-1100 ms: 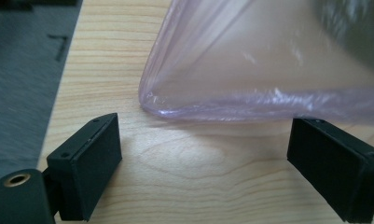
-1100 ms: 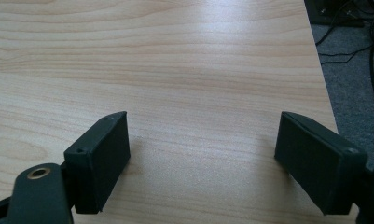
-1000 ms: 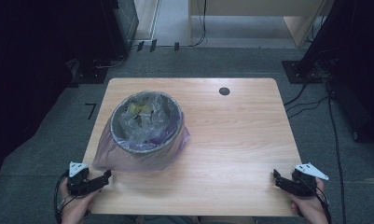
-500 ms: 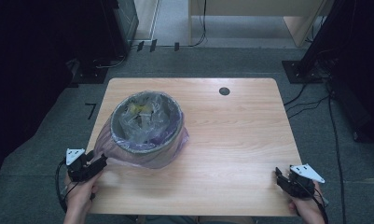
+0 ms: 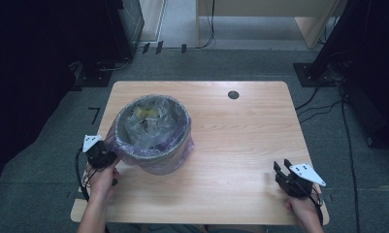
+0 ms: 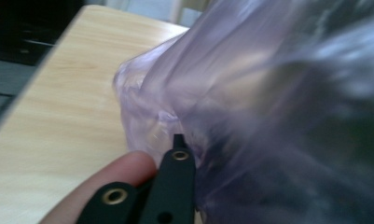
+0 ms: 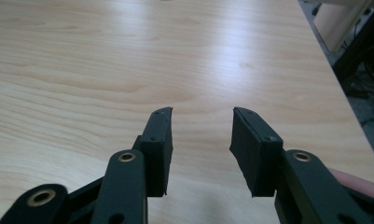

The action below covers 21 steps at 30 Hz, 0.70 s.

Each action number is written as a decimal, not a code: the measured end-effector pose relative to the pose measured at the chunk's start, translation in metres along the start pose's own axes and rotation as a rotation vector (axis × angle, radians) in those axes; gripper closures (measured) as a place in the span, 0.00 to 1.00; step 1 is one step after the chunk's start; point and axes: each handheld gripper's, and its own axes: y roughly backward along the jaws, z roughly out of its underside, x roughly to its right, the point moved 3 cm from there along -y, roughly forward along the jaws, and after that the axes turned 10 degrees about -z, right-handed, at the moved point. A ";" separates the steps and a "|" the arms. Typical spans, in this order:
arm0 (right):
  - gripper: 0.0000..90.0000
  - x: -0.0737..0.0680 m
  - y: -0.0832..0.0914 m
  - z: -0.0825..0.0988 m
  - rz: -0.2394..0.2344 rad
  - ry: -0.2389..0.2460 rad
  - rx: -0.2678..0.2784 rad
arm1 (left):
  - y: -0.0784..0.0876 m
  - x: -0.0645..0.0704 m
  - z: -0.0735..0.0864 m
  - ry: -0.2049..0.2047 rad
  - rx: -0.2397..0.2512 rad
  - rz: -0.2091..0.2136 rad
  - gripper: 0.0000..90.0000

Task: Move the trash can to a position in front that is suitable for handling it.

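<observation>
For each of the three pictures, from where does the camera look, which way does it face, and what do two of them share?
High view: above the person's side, looking forward and down on the table; both forearms, left gripper, right gripper.
Left gripper view: on the left gripper, facing the purple bag; a fingertip shows.
Right gripper view: on the right gripper, facing bare tabletop.
Shared: high and left views show the bag.

My gripper over bare wooden table, jaws apart, nothing between them. Table edge at right; past it grey floor, cables, pale furniture at top corner.
</observation>
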 end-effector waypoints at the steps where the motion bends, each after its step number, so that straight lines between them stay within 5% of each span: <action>1: 0.67 -0.005 -0.003 -0.003 -0.018 0.002 0.001 | 0.000 0.000 0.000 0.000 0.000 0.000 1.00; 6: 0.71 -0.035 -0.019 -0.028 -0.079 0.003 0.043 | -0.010 0.012 -0.001 0.017 -0.012 0.072 1.00; 14: 0.72 -0.084 -0.057 -0.071 -0.149 0.010 0.103 | -0.015 0.021 0.000 0.041 -0.032 0.101 1.00; 21: 0.72 -0.108 -0.080 -0.094 -0.174 0.023 0.103 | -0.018 0.035 0.000 0.024 -0.040 0.122 1.00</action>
